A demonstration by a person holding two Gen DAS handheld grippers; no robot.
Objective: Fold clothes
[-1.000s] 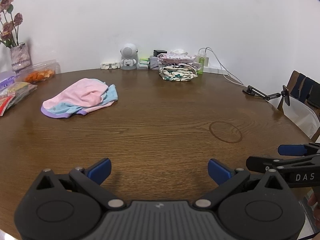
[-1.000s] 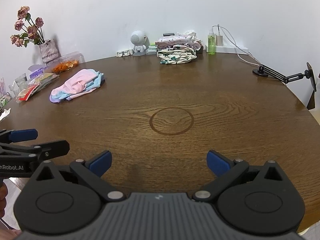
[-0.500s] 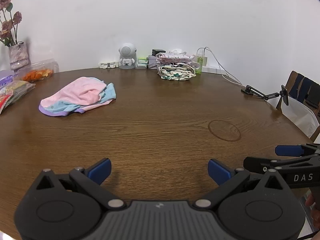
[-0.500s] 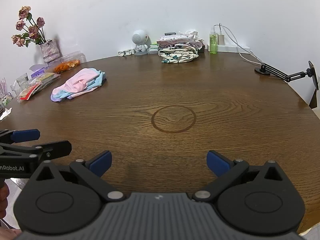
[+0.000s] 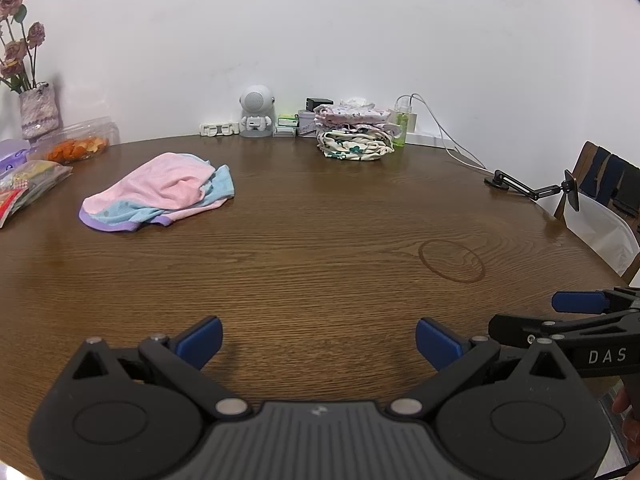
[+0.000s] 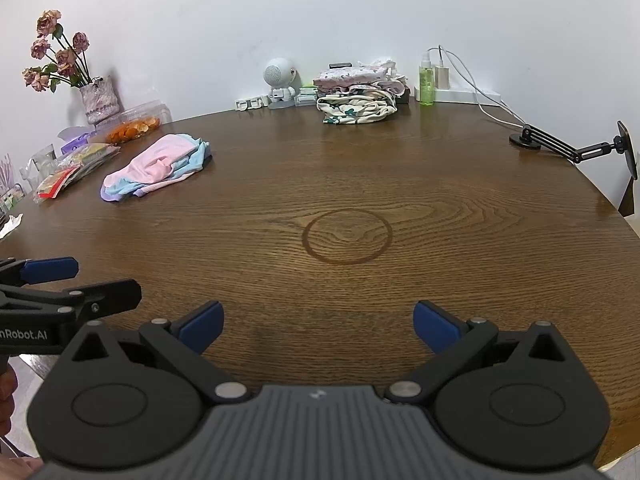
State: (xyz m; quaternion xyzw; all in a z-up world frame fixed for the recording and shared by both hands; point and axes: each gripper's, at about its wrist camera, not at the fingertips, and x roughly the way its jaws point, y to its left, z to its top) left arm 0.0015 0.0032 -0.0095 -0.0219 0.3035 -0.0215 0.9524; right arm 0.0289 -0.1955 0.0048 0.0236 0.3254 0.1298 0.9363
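White wall backed a round brown wooden table (image 5: pixel 320 248) in the left wrist view. On it lay a crumpled pink, blue and purple garment (image 5: pixel 160 196), far left of the pale ring stain (image 5: pixel 451 260). Well beyond the stain, by the wall, sat a stack of folded floral clothes (image 5: pixel 354 136). The left gripper (image 5: pixel 318 342) stood wide apart, empty, nearer than the stain. The right gripper (image 5: pixel 576 312) was cut off by the frame edge.

From the right wrist view, the right gripper (image 6: pixel 318 322) gaped wide over bare wood just short of the ring stain (image 6: pixel 347 236). The garment (image 6: pixel 154 168) lay far left of the stain. Only part of the left gripper (image 6: pixel 60 284) showed, side-on.
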